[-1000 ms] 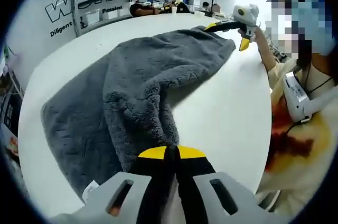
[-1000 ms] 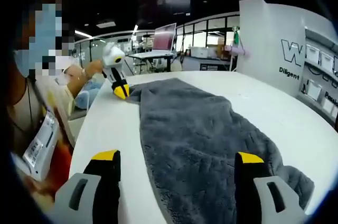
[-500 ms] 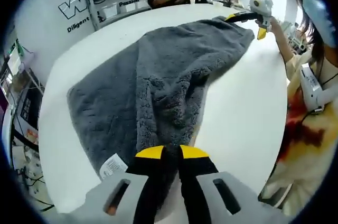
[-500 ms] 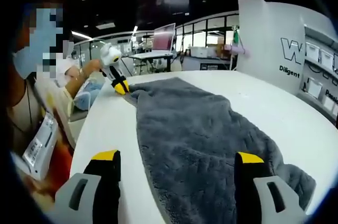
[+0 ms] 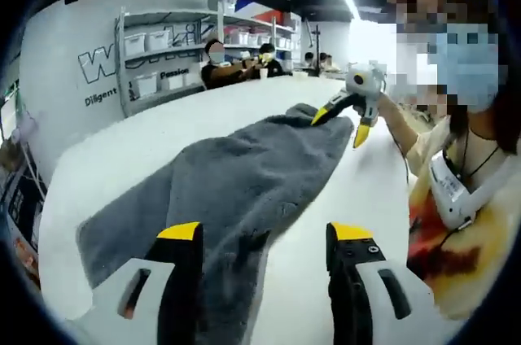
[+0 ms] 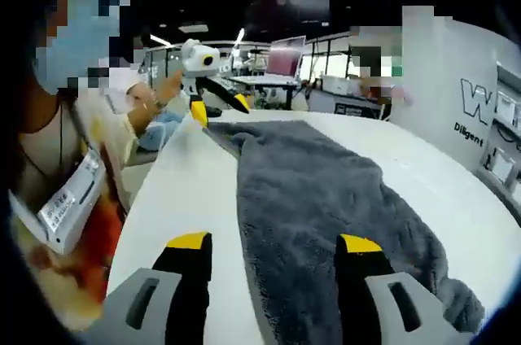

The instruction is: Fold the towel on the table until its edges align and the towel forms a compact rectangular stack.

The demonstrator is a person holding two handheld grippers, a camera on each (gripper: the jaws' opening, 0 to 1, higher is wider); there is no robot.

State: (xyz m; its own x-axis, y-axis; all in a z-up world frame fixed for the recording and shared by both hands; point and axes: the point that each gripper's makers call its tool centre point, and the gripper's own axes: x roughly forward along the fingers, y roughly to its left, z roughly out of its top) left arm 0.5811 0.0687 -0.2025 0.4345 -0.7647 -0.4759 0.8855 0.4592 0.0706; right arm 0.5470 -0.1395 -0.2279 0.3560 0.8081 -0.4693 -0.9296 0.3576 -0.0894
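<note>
A grey fleece towel (image 5: 244, 170) lies folded lengthwise on the round white table (image 5: 366, 198). In the left gripper view my left gripper (image 5: 264, 235) stands open over the towel's near end, with nothing between its jaws. My right gripper (image 5: 339, 126) hangs open just above the towel's far corner. In the right gripper view the towel (image 6: 326, 198) runs away from my open right gripper (image 6: 273, 243). At its far end my left gripper (image 6: 220, 108) is open, slightly above the cloth.
The person holding both grippers, wearing a badge (image 5: 452, 190), stands at the table's edge. Other people (image 5: 216, 68) sit at the far side of the table. Shelves with bins (image 5: 155, 44) line the back wall. A monitor (image 6: 285, 56) stands on a desk behind.
My left gripper has let go of the towel's corner, opened and risen off the cloth. The right gripper stayed open and lifted a little above its corner.
</note>
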